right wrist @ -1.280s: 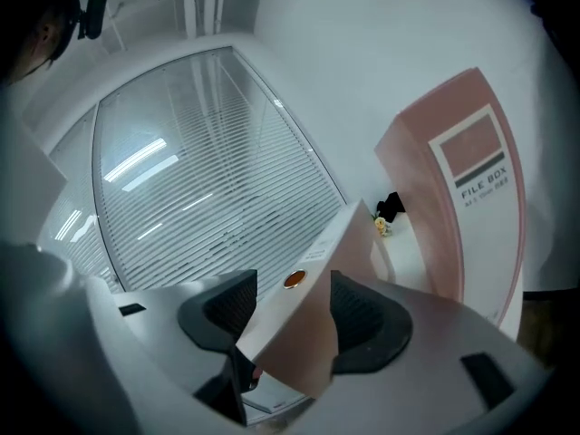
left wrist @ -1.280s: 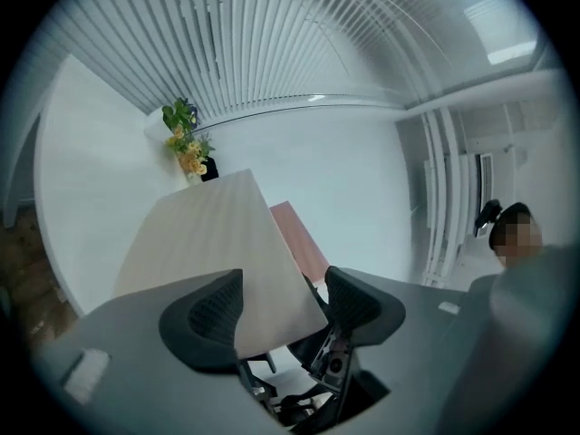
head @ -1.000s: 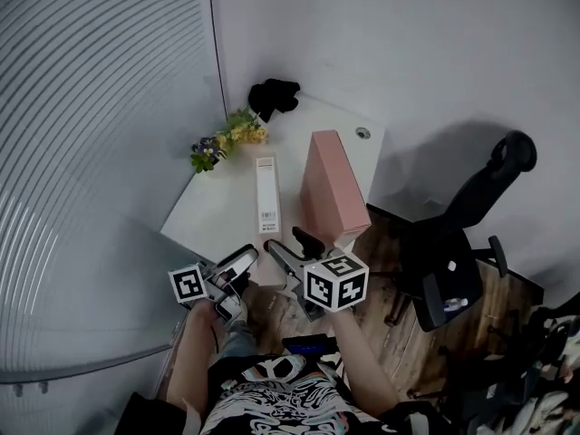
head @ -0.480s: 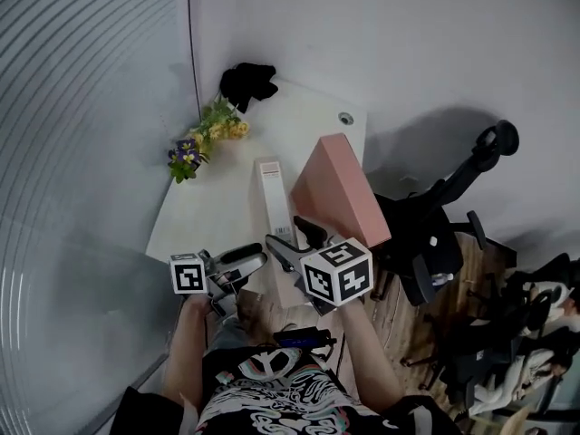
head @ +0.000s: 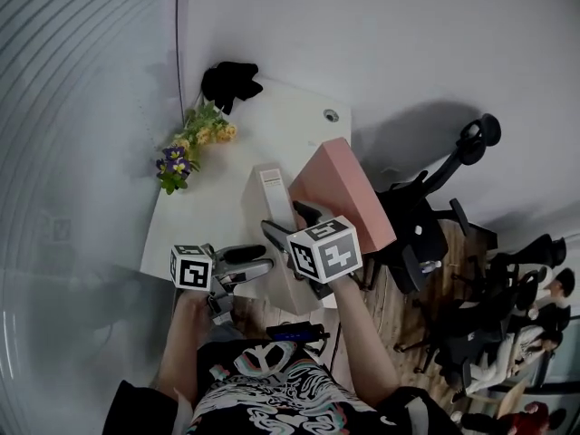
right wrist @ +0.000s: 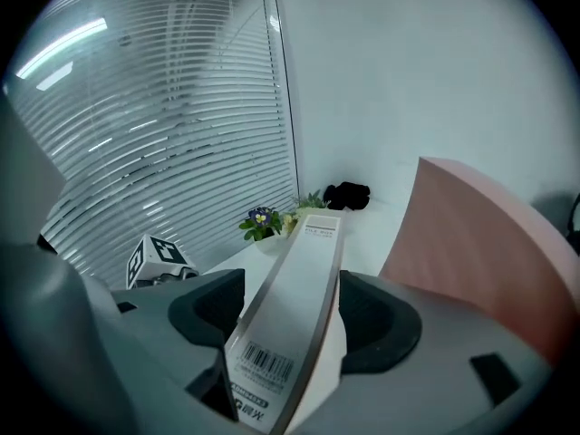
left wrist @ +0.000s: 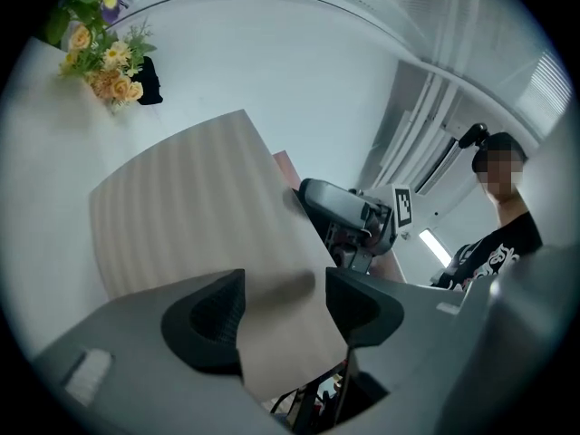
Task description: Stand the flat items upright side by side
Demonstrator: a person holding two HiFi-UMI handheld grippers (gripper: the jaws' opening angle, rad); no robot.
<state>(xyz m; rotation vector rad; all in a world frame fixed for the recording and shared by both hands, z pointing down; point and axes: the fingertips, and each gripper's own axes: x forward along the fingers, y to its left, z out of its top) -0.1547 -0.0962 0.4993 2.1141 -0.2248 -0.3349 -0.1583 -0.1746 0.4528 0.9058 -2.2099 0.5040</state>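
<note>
**Two flat boxes on a corner bench, one between both hand-held grippers**

Head view. Smooth white bench [head: 272, 120] set into a corner. Standing on it near the right edge, a matt pink box [head: 349, 198] with flat sides and a slanted top. Just left of that, a thin, long, pale file box [head: 263, 198], tilted, at the bench's near edge. Left hand-held gripper [head: 265, 261] in from the near left, right hand-held gripper [head: 288, 223] at the file box's near end. Farther back, flowers [head: 190, 143] and a crumpled black thing [head: 231, 82]. Right of the bench, a black chair [head: 435, 207].

Left gripper view. Seen only here: faint ribbed stripes across the file box's [left wrist: 199, 207] broad beige face, and its lower end filling the gap between the dark, grooved pads, clamped from both sides. Beyond it, a person [left wrist: 489, 243] in a black printed shirt.

Right gripper view. Seen only here: the file box's narrow spine [right wrist: 304, 279], glossy, with a barcode sticker near and a printed label at the far end. Jaws wide, just opened further, spine between them with a gap at the left pad. Slatted blinds [right wrist: 163, 116] at left, pink box to the right.
</note>
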